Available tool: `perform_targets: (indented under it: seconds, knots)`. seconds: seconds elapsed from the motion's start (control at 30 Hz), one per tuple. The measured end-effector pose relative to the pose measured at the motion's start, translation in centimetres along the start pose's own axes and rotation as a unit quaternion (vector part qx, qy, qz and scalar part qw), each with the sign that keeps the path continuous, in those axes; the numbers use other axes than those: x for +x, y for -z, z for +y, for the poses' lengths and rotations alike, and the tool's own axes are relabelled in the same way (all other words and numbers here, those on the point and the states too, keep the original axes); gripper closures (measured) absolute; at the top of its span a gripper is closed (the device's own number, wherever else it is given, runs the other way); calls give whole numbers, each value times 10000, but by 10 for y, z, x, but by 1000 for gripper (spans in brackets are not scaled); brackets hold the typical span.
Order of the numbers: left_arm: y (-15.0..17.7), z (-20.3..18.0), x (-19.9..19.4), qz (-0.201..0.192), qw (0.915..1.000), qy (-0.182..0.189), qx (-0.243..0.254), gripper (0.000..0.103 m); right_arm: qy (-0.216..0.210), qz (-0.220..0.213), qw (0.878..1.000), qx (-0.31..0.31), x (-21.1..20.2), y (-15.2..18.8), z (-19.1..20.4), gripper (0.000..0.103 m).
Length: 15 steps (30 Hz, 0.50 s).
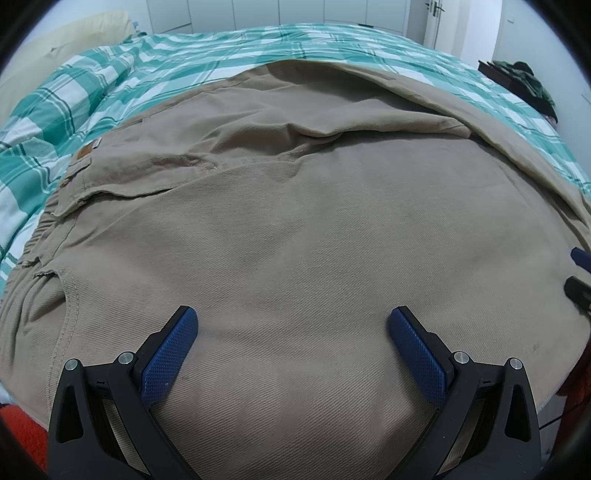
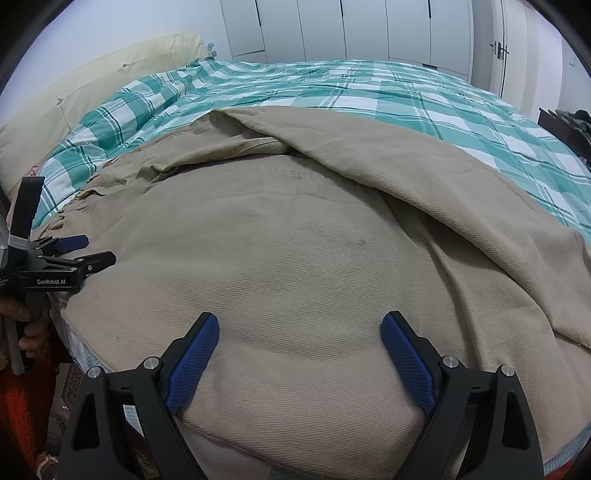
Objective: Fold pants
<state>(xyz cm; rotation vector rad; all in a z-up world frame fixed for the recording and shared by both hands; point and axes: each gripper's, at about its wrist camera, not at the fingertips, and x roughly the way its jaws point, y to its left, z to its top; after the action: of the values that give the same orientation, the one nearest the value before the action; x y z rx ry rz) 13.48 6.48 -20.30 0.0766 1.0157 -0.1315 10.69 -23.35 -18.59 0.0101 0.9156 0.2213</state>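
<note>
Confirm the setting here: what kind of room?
Most likely a bedroom: a bed with a teal-and-white plaid duvet, a cream padded headboard, and white wardrobe doors behind. Khaki twill pants lie on it.

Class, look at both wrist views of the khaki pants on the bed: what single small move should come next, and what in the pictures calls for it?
Probably lower both tongs and close them on the near edge of the pants. The left tongs and right tongs are both open over flat fabric, holding nothing. One leg already lies folded across the other on the plaid bedcover, so gripping the near edge seems the likely start of the next fold.
</note>
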Motion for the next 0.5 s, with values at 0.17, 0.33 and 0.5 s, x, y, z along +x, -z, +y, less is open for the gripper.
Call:
perform_targets:
  seconds: [0.17,0.33,0.5]
  knots:
    - [-1,1,1,0,10000,-8,-11,1,-484,27,9973,544,-19,-9,-12,14]
    - [-3,2,2,-3,10000,-42,-28,1,-1109,-415,9640,2383,-46,-6,-79,17]
    - [-3,2,2,-27,10000,-59,-29,1,-1391,-531,8748,4610,-44,10,-148,36]
